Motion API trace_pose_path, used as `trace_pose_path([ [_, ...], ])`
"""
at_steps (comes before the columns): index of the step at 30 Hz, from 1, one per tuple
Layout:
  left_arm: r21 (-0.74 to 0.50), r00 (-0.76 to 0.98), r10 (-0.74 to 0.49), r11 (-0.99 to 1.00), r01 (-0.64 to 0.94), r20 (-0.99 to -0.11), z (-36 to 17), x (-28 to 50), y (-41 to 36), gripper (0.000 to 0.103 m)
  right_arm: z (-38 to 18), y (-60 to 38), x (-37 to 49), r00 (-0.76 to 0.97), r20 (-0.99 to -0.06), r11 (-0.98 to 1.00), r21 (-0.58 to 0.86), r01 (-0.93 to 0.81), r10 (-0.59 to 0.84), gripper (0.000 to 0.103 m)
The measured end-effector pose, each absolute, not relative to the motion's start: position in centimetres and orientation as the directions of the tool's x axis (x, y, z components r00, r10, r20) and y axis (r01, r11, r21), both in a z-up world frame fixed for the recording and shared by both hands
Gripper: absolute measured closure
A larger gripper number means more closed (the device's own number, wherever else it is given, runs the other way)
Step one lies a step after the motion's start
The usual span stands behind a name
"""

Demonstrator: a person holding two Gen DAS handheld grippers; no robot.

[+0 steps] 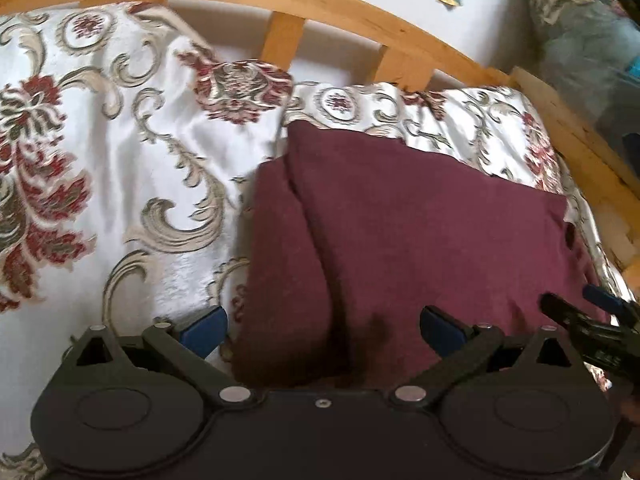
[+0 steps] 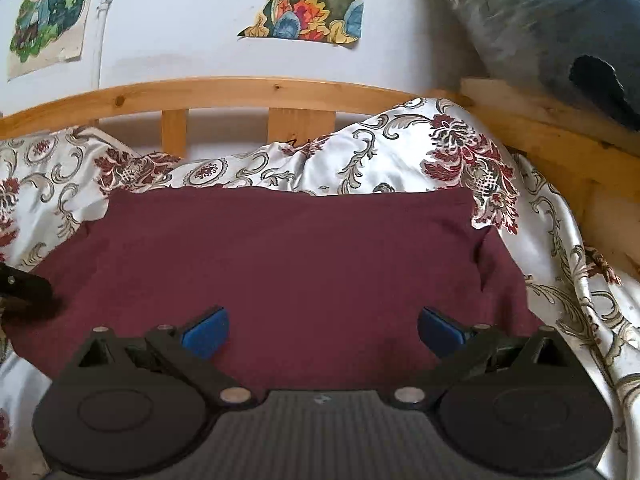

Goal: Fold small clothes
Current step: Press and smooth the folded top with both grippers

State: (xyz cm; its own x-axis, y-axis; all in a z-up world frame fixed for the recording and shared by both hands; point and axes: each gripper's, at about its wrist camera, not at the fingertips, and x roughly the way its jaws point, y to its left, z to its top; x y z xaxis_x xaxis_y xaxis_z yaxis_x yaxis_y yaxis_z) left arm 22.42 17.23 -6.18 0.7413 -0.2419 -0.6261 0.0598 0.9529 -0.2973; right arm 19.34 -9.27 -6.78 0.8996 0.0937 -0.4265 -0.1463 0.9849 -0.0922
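A maroon garment (image 1: 400, 232) lies folded flat on a floral bedspread (image 1: 120, 168), with a folded layer along its left side. My left gripper (image 1: 322, 330) is open and empty, just above the garment's near left edge. My right gripper (image 2: 323, 330) is open and empty above the near middle of the same garment (image 2: 288, 256). The right gripper's fingers (image 1: 576, 320) show at the right edge of the left wrist view. Part of the left gripper (image 2: 24, 284) shows at the left edge of the right wrist view.
A wooden slatted headboard (image 2: 240, 92) runs behind the bed, with a wooden side rail (image 2: 560, 136) at the right. Drawings (image 2: 312, 0) hang on the white wall. A grey-blue bundle (image 2: 560, 32) sits at the upper right. The bedspread (image 2: 420, 152) is bunched behind the garment.
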Motion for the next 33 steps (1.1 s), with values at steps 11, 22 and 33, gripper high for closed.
trace_pose_path([
  [11, -0.31, 0.717, -0.276, 0.947, 0.088, -0.64, -7.6, 23.6, 16.8, 0.001, -9.6, -7.9, 20.7, 0.871, -0.475, 0.974, -0.107, -0.2, 0.126, 0.0],
  [22, -0.328, 0.719, -0.313, 0.936, 0.124, -0.621, -7.5, 23.5, 16.2, 0.008, -10.6, -7.9, 21.3, 0.853, -0.508, 0.975, -0.102, -0.197, 0.119, 0.0],
  [33, -0.224, 0.721, -0.219, 0.97, 0.09, -0.658, -7.0, 23.8, 15.0, 0.04, -11.0, -8.5, 21.6, 0.846, -0.512, 0.976, -0.055, -0.209, 0.152, 0.0],
])
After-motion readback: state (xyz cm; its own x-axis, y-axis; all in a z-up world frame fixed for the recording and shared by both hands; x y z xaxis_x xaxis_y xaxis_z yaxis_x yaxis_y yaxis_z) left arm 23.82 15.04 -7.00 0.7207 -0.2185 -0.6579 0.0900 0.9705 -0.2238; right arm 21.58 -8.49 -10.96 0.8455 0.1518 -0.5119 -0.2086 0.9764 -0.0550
